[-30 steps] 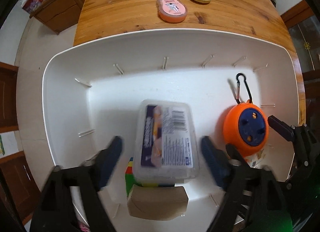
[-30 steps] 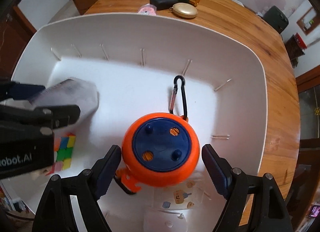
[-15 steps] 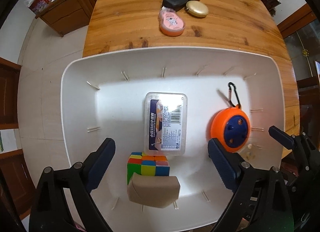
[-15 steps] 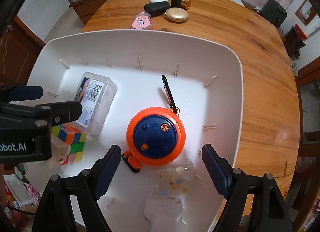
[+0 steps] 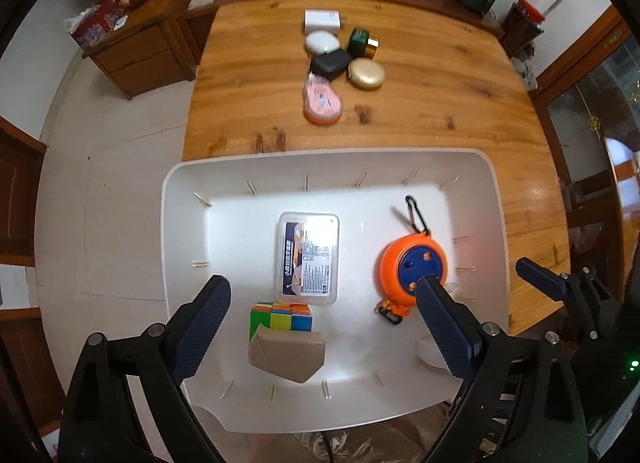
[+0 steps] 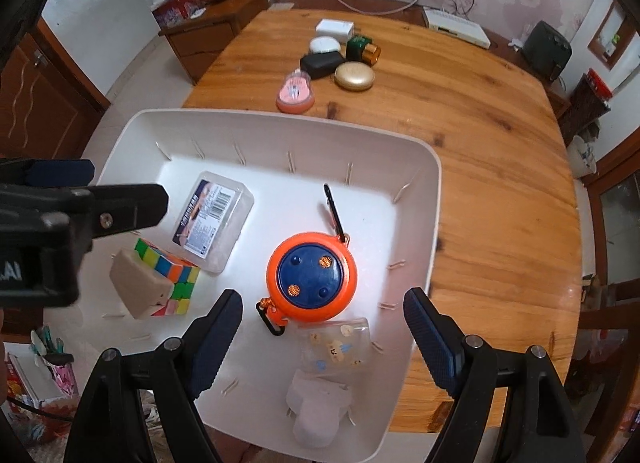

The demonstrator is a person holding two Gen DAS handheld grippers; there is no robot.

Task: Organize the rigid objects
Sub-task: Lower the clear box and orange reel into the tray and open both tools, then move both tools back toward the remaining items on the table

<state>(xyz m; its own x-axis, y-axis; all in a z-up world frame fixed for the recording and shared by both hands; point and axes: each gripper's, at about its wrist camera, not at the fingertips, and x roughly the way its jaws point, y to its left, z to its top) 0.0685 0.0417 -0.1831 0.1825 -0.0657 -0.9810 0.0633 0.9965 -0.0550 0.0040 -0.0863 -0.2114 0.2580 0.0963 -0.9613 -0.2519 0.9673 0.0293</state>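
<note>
Toys fill my bin (image 5: 498, 223); six things (image 5: 344, 63) wait on the counter (image 5: 440, 103), upper middle; both claws (image 5: 320, 327) (image 6: 322, 339) released.

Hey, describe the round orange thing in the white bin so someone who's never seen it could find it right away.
Find the white bin at the near edge of the wooden table. On its right half lies the orange reel. It is the bin's only round item: orange rim, dark blue face, black carabiner clip.

A white bin (image 5: 172, 231) holds a clear labelled plastic box (image 5: 308, 259) lying flat, a colour cube (image 5: 280, 316) touching a tan block (image 5: 286, 355), and an orange-and-blue reel (image 6: 312, 277).
</note>
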